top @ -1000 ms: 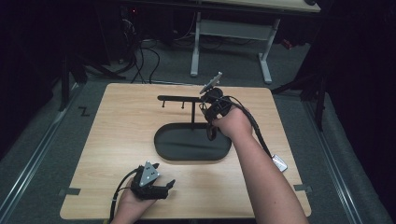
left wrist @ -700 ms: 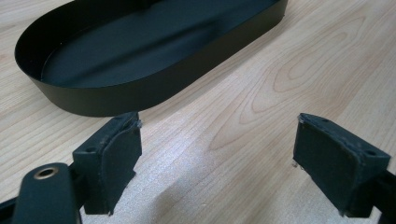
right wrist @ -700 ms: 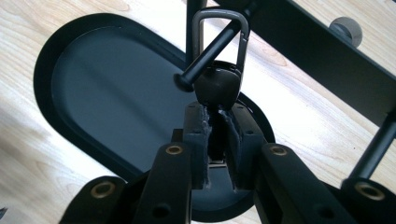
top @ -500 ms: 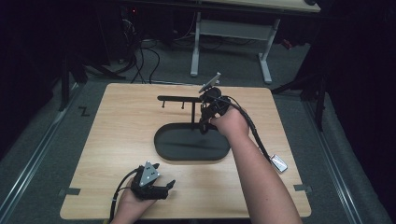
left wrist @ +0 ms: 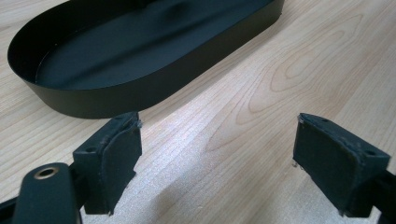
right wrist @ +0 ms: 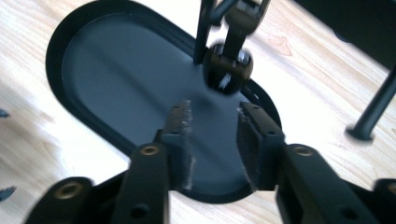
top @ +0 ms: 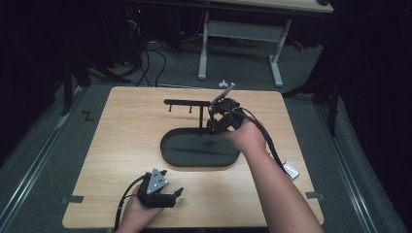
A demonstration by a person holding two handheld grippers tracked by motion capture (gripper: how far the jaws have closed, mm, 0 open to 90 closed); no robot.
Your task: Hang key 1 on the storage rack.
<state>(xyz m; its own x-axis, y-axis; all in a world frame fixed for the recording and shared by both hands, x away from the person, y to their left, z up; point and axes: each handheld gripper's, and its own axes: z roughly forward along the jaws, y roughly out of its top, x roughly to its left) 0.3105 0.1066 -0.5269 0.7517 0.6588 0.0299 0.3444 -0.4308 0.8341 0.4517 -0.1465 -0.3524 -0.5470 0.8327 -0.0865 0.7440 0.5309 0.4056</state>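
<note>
A black stand has an oval tray base (top: 194,151), an upright post (top: 201,116) and a cross bar (top: 187,102) with small hooks. My right gripper (top: 214,122) is at the post, over the tray's right end. In the right gripper view its jaws (right wrist: 212,123) have just been opening and stand apart with nothing between them. Just beyond them a dark round thing on a strap (right wrist: 228,70) hangs by the post, blurred. My left gripper (top: 171,194) rests near the table's front edge, open (left wrist: 217,140) and empty, facing the tray's wall (left wrist: 116,91).
A small silver object (top: 291,170) lies at the table's right edge beside the trailing cable (top: 265,136). Behind the table stand a white-legged desk (top: 204,43) and floor cables (top: 145,58). Bare wood (top: 121,136) lies left of the tray.
My right hand has shifted slightly toward me and down beside the post. The left hand has not moved.
</note>
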